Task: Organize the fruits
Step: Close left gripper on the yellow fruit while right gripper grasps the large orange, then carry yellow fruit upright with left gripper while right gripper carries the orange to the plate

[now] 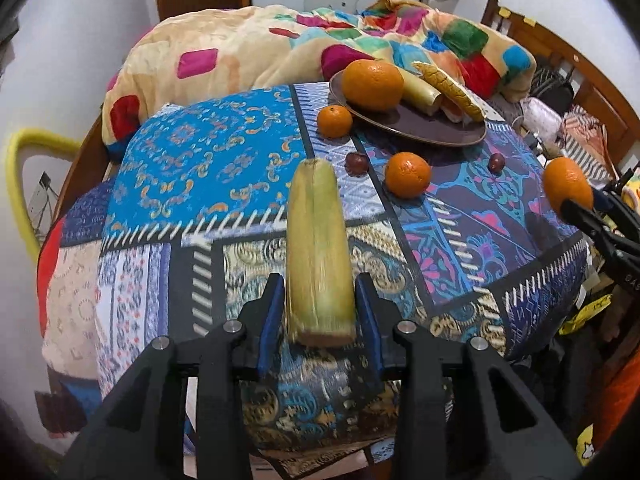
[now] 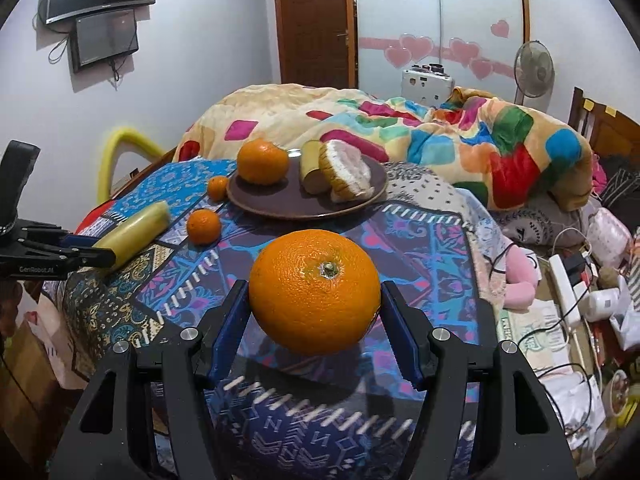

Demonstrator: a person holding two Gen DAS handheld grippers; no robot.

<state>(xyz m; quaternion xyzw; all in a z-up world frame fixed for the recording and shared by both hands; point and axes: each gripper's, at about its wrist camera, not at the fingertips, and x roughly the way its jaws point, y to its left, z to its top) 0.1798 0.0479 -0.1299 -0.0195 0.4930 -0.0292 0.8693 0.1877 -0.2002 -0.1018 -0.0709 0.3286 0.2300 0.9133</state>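
Left tool (image 1: 320, 304) level, clamping banana (image 1: 318, 248); right tool (image 2: 316, 332) clasps orange (image 2: 315, 296)

Fruit count on the bed

There were four oranges: a big one (image 1: 373, 85) on the plate (image 1: 420, 128), two small ones (image 1: 335, 121) (image 1: 408, 175) on the patterned cover, and another big one (image 2: 315, 291) between the right claw (image 2: 316, 336) fingers. Two yellow-green sticks showed, one (image 1: 420, 92) on the plate and one (image 1: 318, 252) in the left claw (image 1: 320, 312). Two small dark fruits (image 1: 356, 163) (image 1: 496, 163) lay on the cover. One plate and one peeled wedge (image 2: 346, 176) completed the count.
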